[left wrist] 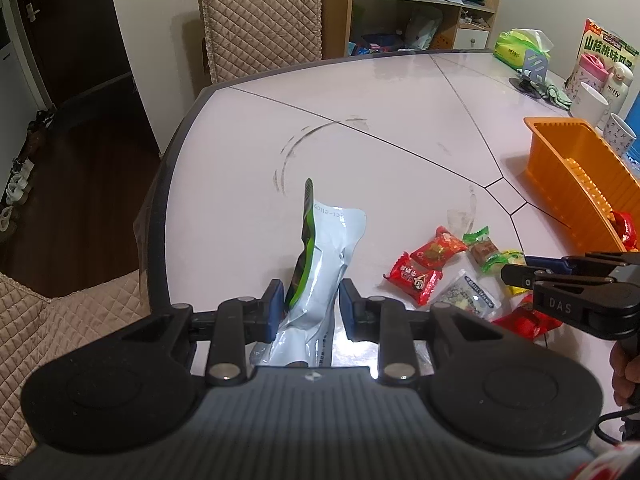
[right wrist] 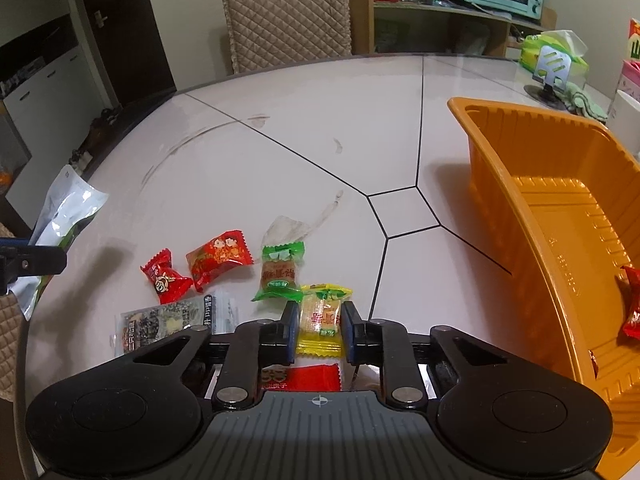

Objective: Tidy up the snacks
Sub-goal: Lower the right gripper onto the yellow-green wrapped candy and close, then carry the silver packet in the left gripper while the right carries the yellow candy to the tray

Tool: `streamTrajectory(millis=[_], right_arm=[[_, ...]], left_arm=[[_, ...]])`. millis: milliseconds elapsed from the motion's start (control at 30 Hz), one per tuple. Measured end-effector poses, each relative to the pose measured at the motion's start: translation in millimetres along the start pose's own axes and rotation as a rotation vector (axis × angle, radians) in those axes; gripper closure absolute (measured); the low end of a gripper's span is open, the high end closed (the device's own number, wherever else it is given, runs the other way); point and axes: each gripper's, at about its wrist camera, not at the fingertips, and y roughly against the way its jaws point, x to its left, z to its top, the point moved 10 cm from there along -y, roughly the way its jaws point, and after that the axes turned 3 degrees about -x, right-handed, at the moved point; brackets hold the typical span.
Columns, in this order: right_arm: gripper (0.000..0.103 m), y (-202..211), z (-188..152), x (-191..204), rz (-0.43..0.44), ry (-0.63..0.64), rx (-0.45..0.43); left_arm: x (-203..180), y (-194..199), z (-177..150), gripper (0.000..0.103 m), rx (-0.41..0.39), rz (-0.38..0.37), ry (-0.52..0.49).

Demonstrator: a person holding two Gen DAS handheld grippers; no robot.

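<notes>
Now, on a pale desk (right wrist: 280, 152) marked with thin dark lines, small wrapped snacks lie scattered at the near edge. The left tongs (left wrist: 311, 308) are clamped on a silver-and-green pouch (left wrist: 326, 256), which stands upright between the blue pads, lifted off the desk. The right tongs (right wrist: 320, 330) sit with their fingers on either side of a yellow-wrapped snack (right wrist: 322, 316); whether they press it cannot be told. Just beyond it lies a green-wrapped snack (right wrist: 280, 274), and to the left of that two red candies (right wrist: 218, 258), touching each other. A clear packet with dark contents (right wrist: 172, 322) lies near the left finger of the right tongs. To the right stands an orange basket (right wrist: 516, 200), with a red candy (right wrist: 632, 312) inside at its near right end. At the far right of the desk sits a green tissue pack (left wrist: 520, 44)
</notes>
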Motion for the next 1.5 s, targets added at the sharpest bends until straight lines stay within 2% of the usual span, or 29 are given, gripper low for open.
streamTrajectory(millis=[333,767,1100,1500], right_arm=[[0.081,28.9,9.0,-4.3,0.037,-0.053,-0.043],[0.081,85.7,7.8,-8.5,0.093,-0.093,-0.098],[0.081,130.8,-5.9,-32.5,0.103,-0.131,-0.119],[0.081,173.7,-15.6,-108.0,0.037,-0.201,-0.147]], left_arm=[[-8.5,12.5,5.7,0.076,-0.023,-0.013,0.007],[-50.1,37.6,11.0,0.076,-0.056,-0.075,-0.021],[-110.8,61.6,5.1,0.076,-0.063,-0.168,-0.048],[-211.0,73.4,6.6,0.076,-0.056,-0.297,-0.098]])
